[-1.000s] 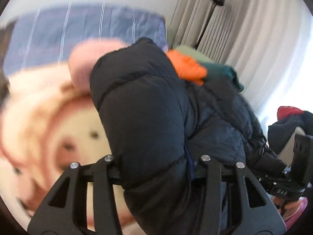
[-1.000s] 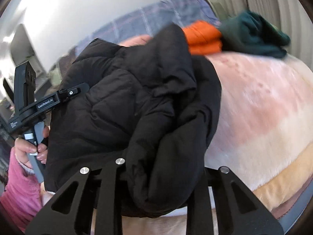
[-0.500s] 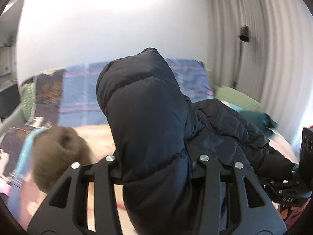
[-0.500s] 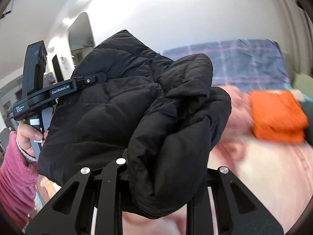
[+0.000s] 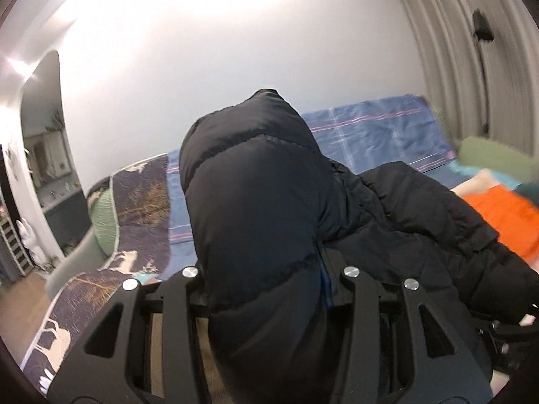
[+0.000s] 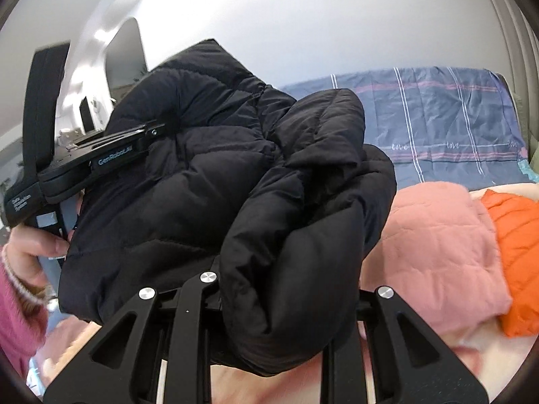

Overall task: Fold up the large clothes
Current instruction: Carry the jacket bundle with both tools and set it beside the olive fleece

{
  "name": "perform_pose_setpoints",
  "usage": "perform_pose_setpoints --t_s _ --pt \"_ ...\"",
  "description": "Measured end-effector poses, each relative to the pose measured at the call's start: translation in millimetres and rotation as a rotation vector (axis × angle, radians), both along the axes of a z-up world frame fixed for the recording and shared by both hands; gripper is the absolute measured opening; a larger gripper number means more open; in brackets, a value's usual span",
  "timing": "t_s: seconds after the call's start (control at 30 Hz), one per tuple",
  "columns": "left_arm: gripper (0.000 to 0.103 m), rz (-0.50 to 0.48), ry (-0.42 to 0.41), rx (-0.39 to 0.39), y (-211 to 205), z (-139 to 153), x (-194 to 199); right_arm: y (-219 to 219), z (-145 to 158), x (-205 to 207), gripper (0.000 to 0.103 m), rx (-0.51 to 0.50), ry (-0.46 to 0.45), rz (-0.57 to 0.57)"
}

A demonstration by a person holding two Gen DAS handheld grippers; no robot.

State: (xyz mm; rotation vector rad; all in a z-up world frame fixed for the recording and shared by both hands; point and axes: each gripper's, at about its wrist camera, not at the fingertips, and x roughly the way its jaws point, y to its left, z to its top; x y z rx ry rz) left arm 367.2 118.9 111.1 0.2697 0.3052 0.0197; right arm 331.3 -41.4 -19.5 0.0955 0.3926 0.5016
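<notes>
The jacket [image 5: 256,222] bulges up between the fingers of the left hand-held gripper [image 5: 269,289], hiding their tips and the bed straight ahead; the right hand-held gripper [image 6: 286,289] is buried in it the same way. In the left view the orange garment [image 5: 502,215] is blurred and partly covered by the jacket, and cut by the frame edge in the right view

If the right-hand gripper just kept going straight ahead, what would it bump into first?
The black puffer jacket it already grips fills the right gripper's path. Past that, probably the blue striped bedding, though depth is unclear.
</notes>
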Motion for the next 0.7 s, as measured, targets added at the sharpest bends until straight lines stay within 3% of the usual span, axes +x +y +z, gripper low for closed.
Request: perform_pose_setpoints --t_s 0.13,0.2,0.23,0.27,0.3,0.37,0.47,0.63,0.7 --pt "0.044 0.070 0.038 0.037 3.6 -46.7 67.5 27.9 -42.0 67.9 0.022 -0.060 0.073 -0.044" --pt "0.051 0.138 0.102 0.044 11.9 -87.0 107.6 41.0 -80.5 105.7 0.023 -0.108 0.162 -0.070" --pt "0.053 0.170 0.138 0.047 12.4 -109.1 119.5 45.5 -100.9 121.2 0.025 -0.137 0.213 -0.082" --pt "0.056 0.206 0.208 0.054 16.2 -143.2 140.6 50.6 -123.0 134.9 0.035 -0.178 0.258 -0.101" --pt "0.060 0.227 0.246 0.072 17.4 -163.8 148.7 56.3 -145.7 133.4 0.039 -0.239 0.222 -0.149" --pt "0.063 0.280 0.284 0.104 22.4 -211.3 165.3 59.7 -145.8 133.6 0.040 -0.243 0.222 -0.163" --pt "0.067 0.284 0.274 0.033 37.4 -218.2 165.0 60.4 -147.6 129.5 0.044 -0.238 0.218 -0.161" --pt "0.073 0.310 0.262 0.108 30.3 -218.3 157.7 60.8 -150.2 131.7 0.048 -0.248 0.218 -0.170" --pt "0.080 0.338 0.259 0.131 29.6 -218.0 152.0 62.5 -152.3 135.1 0.050 -0.253 0.217 -0.176"
